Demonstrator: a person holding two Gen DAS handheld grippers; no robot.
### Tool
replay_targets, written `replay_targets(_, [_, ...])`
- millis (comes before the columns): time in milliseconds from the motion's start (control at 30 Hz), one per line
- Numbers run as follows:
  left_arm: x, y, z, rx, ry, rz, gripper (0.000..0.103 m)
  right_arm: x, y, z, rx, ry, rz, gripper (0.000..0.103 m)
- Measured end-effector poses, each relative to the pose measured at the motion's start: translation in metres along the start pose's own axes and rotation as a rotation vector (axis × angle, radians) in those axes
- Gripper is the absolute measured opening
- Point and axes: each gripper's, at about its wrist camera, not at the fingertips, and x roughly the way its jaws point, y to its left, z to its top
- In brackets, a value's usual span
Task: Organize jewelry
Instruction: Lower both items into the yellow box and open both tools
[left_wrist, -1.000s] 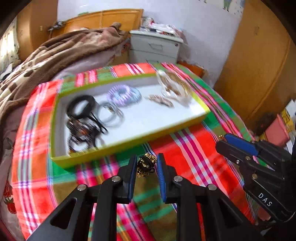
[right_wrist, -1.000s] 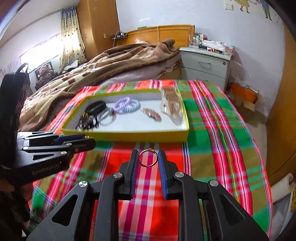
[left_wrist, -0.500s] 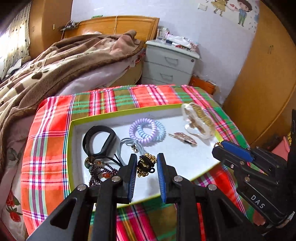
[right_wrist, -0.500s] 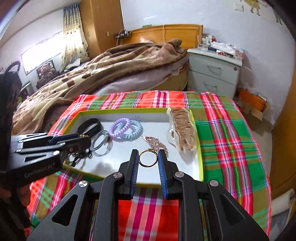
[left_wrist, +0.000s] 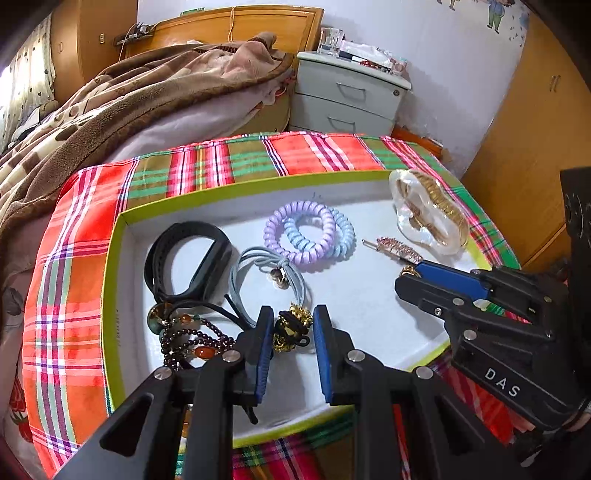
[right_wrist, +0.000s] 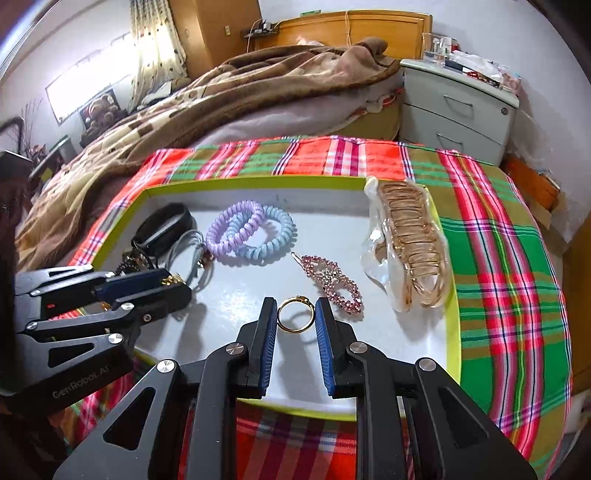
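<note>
While my right gripper (right_wrist: 296, 320) pinches the gold ring (right_wrist: 295, 319) across its band, the ring hangs low over the near part of the tray (right_wrist: 453, 332); whether it touches the white floor I cannot tell. It looks light, rigid and slick metal, so I judge a hold across the hoop's outer edges is the only sound one, and it could pop out sideways if squeezed off-centre. My left gripper (left_wrist: 294, 328) is closed on the black-and-gold beaded ornament (left_wrist: 291, 326), low over the tray's near-left part. That piece looks lumpy and light, with an elastic loop; the beads give purchase, so gripping the cluster seems safer than the loop.

Around them in the tray: dark bead bracelet (left_wrist: 184, 338) just left of the ornament, grey cord ties (left_wrist: 258, 275) behind it, black band (left_wrist: 184, 258), purple and blue coil ties (right_wrist: 247, 230), pink rhinestone clip (right_wrist: 330, 280) just beyond the ring, and bagged gold bangles (right_wrist: 412, 254) at the right wall. Plaid cloth (right_wrist: 498, 258) lies under the tray.
</note>
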Motion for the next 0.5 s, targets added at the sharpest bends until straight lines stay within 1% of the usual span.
replay_targets(67, [0.0000,-0.0022,0.0003,0.011,-0.003,0.015,0.023,0.0019,0.0005,0.0004,-0.008,0.005,-0.017,0.022])
replay_targets(200, [0.0011,-0.0031,0.0009,0.010,-0.005,0.018,0.023,0.0028,0.0025,0.0011,-0.024,0.009,-0.037,0.022])
replay_targets(367, [0.0005,-0.0040,0.0008,0.011,0.000,0.024,0.025,0.0036,0.0032,0.0028,-0.031,0.015,-0.046,0.022])
replay_targets(500, [0.0002,-0.0040,0.0008,0.009,0.003,0.021,0.028,0.0039,0.0056,0.0025,-0.028,0.015,-0.045,0.022])
